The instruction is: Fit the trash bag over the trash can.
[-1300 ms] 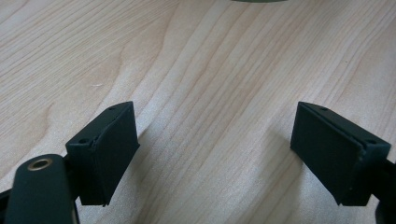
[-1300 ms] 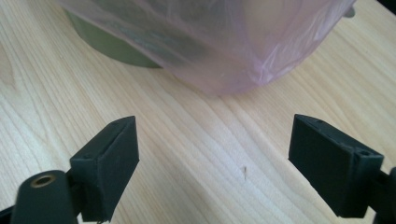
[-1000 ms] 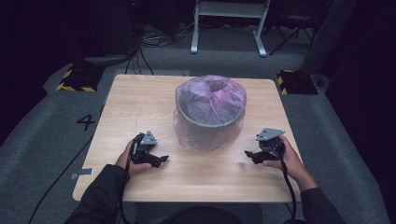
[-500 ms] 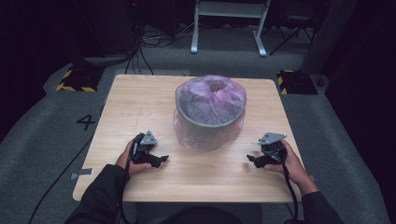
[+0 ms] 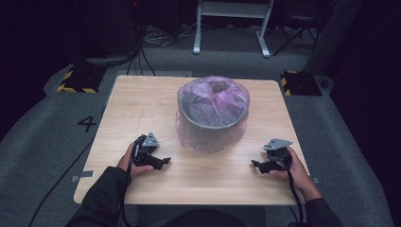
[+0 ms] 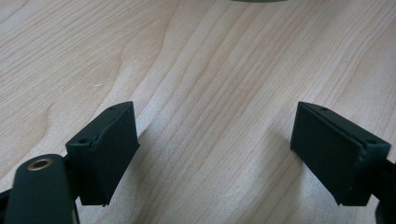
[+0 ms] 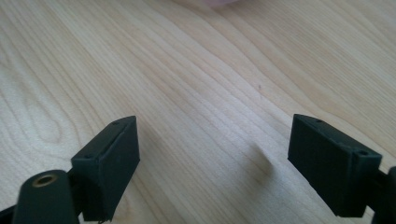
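Two hand-held grippers rest on tabletop [image 5: 142, 109], jaws wide, empty: left hand-held gripper [image 5: 163, 163] at 7 o'clock of bag-covered grey bin [image 5: 213, 116], right hand-held gripper [image 5: 256, 165] at 5 o'clock.

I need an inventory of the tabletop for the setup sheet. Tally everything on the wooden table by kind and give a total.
Grey bins: 1, the bin at the middle of the table
Pink plastic bags: 1, the bag lining and covering the bin
Handheld grippers: 2, the left gripper and the right gripper, both open, holding nothing
Total: 4
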